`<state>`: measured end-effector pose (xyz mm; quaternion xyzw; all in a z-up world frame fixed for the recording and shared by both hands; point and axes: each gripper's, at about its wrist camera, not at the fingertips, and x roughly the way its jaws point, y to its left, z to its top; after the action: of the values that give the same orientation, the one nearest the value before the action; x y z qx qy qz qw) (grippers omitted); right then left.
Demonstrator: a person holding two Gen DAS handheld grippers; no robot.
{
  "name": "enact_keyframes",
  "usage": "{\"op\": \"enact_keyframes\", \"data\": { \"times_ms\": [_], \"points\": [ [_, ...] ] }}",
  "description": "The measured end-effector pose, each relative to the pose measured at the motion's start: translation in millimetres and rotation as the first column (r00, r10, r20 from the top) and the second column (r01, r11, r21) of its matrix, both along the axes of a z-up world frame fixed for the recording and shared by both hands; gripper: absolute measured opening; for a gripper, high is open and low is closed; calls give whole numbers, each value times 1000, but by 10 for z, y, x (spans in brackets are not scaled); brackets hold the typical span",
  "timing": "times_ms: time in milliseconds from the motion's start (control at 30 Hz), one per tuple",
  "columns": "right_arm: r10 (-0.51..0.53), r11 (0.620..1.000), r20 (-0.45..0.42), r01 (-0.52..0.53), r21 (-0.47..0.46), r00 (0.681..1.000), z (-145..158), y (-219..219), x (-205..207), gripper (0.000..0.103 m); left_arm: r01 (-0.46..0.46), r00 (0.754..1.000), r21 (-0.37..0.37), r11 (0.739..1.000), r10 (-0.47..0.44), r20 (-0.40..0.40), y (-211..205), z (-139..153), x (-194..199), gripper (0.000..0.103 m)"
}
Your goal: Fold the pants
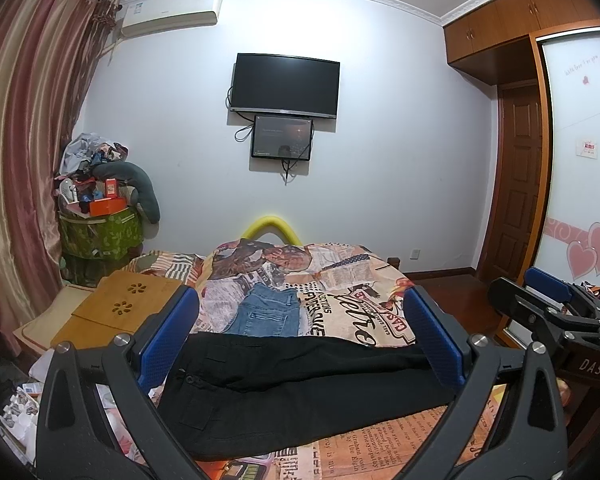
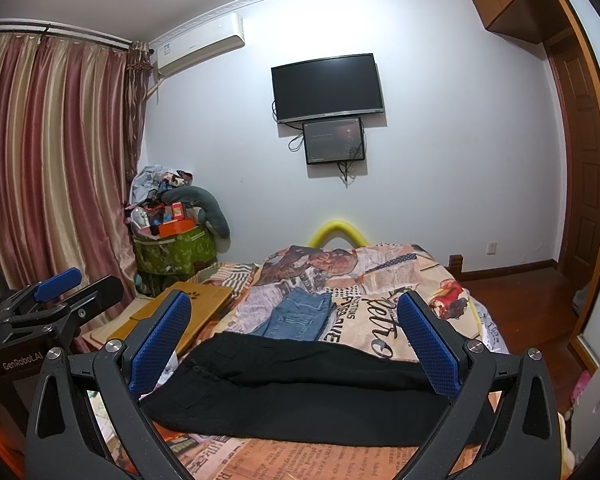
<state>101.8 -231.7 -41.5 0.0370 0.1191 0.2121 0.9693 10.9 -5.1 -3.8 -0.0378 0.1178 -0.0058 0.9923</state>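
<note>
Both hand-held grippers gape, left (image 1: 300, 336), right (image 2: 294, 334) | black pants (image 1: 284, 384) beyond, untouched

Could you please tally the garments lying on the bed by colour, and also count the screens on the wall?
Black pants: 1
Blue jeans: 1
Wall screens: 2, the large television and the smaller screen below it
Total: 4

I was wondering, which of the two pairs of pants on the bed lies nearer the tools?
The black pants, spread across the near bed edge; the blue denim jeans lie folded farther back.
</note>
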Motion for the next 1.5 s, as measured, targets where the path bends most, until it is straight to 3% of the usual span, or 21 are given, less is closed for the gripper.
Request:
{"op": "enact_keyframes", "data": {
  "times_ms": [967, 1200, 1500],
  "points": [
    [-19, 1000, -13, 19, -4, 1000, -32, -89, 168, 102, 5, 1000, 17, 1000, -5, -11, 5, 12, 107, 103],
    [-45, 998, -29, 44, -33, 999, -102, -62, 386, 102, -8, 998, 32, 999, 9, -54, 92, -88, 472, 103],
    [-66, 994, -80, 59, -96, 995, -279, -5, 971, 102, -43, 988, 5, 999, 44, -151, 388, -319, 1285, 103]
  ]
}}
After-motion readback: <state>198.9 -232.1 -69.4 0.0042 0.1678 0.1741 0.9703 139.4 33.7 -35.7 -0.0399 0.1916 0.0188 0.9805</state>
